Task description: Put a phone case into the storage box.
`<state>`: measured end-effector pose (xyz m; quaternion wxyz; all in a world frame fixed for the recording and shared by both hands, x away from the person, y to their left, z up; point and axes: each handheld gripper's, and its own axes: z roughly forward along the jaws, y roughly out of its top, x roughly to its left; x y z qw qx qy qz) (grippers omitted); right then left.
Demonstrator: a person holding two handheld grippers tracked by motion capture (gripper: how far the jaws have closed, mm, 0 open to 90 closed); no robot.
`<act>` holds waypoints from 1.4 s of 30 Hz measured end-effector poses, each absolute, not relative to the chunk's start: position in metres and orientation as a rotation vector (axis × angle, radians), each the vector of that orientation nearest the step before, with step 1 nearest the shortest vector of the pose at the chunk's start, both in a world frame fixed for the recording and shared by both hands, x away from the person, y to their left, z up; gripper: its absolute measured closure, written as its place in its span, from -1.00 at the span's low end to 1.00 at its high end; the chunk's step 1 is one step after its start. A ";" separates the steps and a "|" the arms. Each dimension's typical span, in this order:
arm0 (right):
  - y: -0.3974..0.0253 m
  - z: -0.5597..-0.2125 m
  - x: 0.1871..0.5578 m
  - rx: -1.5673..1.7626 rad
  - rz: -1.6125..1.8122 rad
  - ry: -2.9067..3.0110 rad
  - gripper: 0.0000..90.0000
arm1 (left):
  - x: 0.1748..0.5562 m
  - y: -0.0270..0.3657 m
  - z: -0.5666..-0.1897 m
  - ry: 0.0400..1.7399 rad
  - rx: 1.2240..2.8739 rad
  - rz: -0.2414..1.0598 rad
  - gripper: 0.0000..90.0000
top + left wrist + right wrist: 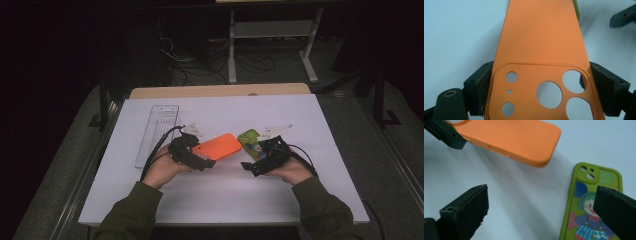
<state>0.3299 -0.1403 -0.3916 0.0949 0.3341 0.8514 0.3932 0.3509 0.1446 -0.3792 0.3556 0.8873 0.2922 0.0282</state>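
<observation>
Your left gripper (204, 161) pinches the orange case (218, 146) across its camera end, likely so the far end stays free to handle. It sits mid-surface, raised off the white surface (300, 115). The green case (250, 142) lies flat just right of it. Your right gripper (248, 166) is spread, low, aimed between both.

Orange phone case (541, 40); green case (590, 205), cartoon clown print.
</observation>
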 end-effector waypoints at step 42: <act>-0.109 -0.420 0.301 0.567 0.950 2.246 -1.00 | 0.351 0.152 -0.383 0.737 2.313 0.052 -0.65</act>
